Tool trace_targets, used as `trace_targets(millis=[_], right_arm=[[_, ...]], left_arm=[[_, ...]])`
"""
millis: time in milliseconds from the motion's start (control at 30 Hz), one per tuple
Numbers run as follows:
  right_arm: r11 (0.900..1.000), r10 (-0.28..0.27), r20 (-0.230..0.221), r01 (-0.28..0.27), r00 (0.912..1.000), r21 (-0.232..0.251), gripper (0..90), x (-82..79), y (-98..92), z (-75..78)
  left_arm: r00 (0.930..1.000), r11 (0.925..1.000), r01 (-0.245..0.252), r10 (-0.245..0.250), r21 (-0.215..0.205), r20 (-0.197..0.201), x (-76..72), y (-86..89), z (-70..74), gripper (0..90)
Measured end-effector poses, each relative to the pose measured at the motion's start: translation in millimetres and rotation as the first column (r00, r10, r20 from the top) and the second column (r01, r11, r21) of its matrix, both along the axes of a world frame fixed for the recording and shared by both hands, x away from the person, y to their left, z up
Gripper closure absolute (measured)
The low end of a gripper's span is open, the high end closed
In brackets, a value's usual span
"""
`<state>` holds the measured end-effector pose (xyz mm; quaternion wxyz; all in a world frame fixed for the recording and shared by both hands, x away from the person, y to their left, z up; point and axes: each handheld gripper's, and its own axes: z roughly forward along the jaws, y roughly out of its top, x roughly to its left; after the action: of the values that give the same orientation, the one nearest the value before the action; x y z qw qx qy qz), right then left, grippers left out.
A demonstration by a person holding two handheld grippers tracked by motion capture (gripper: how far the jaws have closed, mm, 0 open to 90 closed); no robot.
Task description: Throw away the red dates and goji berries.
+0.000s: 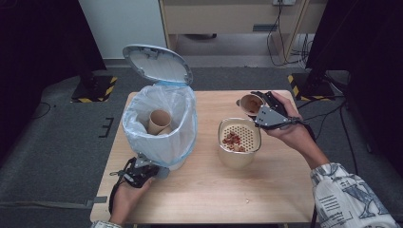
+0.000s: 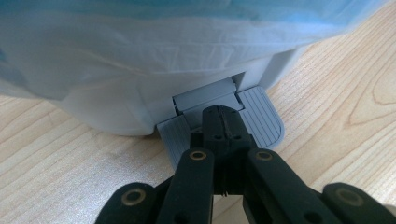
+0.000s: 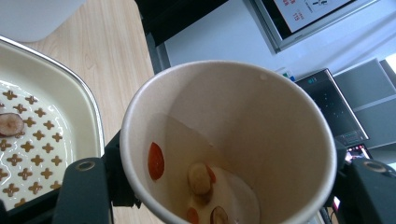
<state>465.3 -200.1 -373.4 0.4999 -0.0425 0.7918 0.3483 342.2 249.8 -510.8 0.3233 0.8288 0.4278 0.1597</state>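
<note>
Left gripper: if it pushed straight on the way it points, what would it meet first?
The left gripper, shut, already rests on the grey ribbed pedal; beyond it, probably the white bag-lined bin's base.

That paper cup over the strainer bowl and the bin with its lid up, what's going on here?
A person works with two hand-held grippers. The right gripper clamps a tilted brown paper cup beside the cream strainer bowl, which holds reddish bits; a few scraps cling inside the cup. The left gripper, jaws shut, presses the grey pedal of the white bag-lined bin, lid raised, another cup inside.
</note>
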Motion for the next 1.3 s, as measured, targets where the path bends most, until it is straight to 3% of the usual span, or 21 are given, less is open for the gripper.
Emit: trace_targets(millis=[600,1300], right_arm=[[1.0,-0.005,0.016,0.005,0.9999,-0.025,31.2,-3.4,0.1,10.4],[0.99,0.027,0.071,-0.017,0.9972,-0.138,31.0,-11.1,8.8,-0.6]], left_arm=[[1.0,1.0,0.001,-0.001,0.001,-0.001,-0.1,-0.1,0.1,90.0],[1.0,1.0,0.0,0.0,-0.001,0.0,0.0,0.0,0.0,90.0]])
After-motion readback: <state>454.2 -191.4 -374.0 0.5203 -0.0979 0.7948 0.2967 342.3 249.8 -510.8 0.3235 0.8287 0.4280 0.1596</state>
